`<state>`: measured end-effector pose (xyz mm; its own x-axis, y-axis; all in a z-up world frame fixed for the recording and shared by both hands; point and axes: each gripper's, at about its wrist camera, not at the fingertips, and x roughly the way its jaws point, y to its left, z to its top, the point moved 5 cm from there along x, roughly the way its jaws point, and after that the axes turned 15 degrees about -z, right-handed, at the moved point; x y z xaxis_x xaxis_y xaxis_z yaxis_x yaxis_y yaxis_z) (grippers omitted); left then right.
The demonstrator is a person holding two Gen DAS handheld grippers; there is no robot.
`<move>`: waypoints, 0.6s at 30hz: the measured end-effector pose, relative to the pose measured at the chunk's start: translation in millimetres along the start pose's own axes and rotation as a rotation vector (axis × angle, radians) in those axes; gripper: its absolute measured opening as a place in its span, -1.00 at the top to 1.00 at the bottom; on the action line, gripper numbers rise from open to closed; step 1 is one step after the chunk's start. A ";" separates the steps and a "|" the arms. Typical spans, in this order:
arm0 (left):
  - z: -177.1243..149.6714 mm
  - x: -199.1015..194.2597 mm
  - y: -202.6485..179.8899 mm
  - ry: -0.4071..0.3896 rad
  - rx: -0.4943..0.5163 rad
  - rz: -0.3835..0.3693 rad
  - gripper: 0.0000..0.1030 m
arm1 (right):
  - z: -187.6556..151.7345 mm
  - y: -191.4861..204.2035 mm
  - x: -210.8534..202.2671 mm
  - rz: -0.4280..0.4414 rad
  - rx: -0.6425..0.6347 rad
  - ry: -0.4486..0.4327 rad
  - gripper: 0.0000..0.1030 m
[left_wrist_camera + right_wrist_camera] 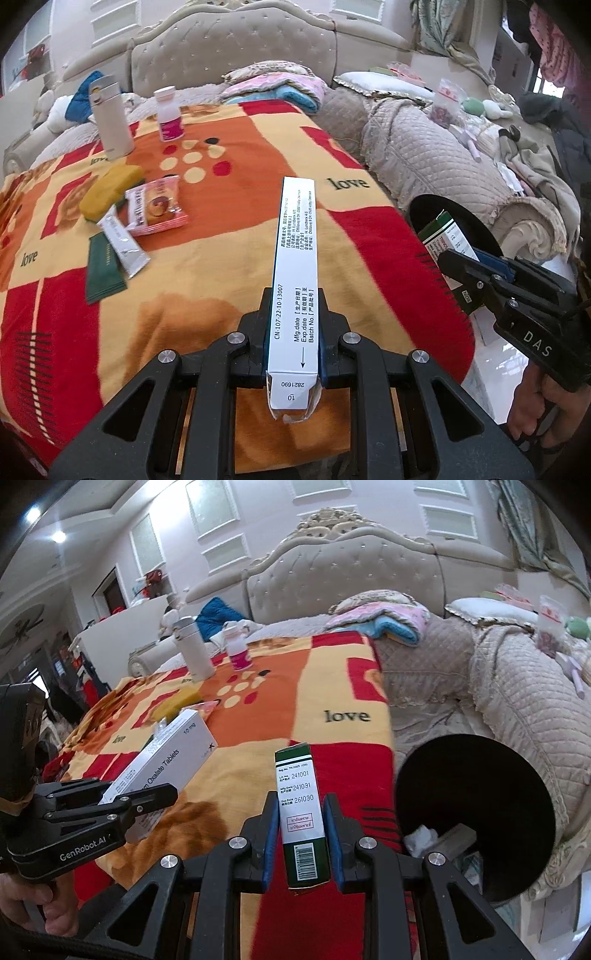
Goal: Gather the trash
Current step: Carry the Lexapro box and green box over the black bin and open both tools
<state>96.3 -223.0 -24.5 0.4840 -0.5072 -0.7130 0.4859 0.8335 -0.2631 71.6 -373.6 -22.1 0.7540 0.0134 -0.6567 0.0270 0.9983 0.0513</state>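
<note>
Here, left wrist view first.
Left gripper (293,325): clamped on a long white medicine box (295,266), which juts forward over the patterned blanket (229,206).
Right gripper (456,264): seen at the right edge, closed on a green-and-white box (441,236) in front of the black trash bin (424,210).
Blanket items: yellow sponge (110,186), pink snack packet (157,205), silver sachet (122,240), green sachet (105,267), white flask (110,116), pill bottle (170,114).

Right wrist view.
Right gripper (302,834): blue pads either side of the green-and-white box (300,801), held upright.
Trash bin (476,812): just right of the box, beside the bed; paper scraps lie inside.
Left gripper (155,794): at left, gripping the white medicine box (173,757), tilted above the blanket (332,686).
Hand (48,908): on the left gripper's handle.
</note>
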 end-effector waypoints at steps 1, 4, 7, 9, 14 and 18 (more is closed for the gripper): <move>0.9 2.1 -4.1 0.002 0.007 -0.005 0.69 | -0.7 -5.6 -1.1 -0.011 0.011 -0.001 0.57; 4.1 8.6 -14.7 0.007 0.029 -0.013 0.69 | -2.1 -22.0 -3.2 -0.051 0.048 -0.006 0.57; 7.9 16.3 -23.5 0.012 0.046 -0.023 0.69 | -3.6 -48.2 -4.0 -0.100 0.117 -0.004 0.57; 10.4 21.8 -29.0 0.017 0.055 -0.030 0.69 | -4.9 -66.3 -5.4 -0.141 0.167 -0.005 0.57; 26.5 44.6 -60.6 0.027 0.129 -0.130 0.69 | -5.7 -109.7 -6.9 -0.270 0.287 -0.009 0.57; 41.3 70.0 -89.8 0.051 0.201 -0.252 0.69 | -2.7 -130.4 6.1 -0.317 0.334 0.011 0.57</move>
<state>116.6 -342.4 -24.0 0.2955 -0.6758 -0.6753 0.7224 0.6206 -0.3050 70.9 -503.5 -34.7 0.6678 -0.2871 -0.6868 0.4661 0.8806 0.0850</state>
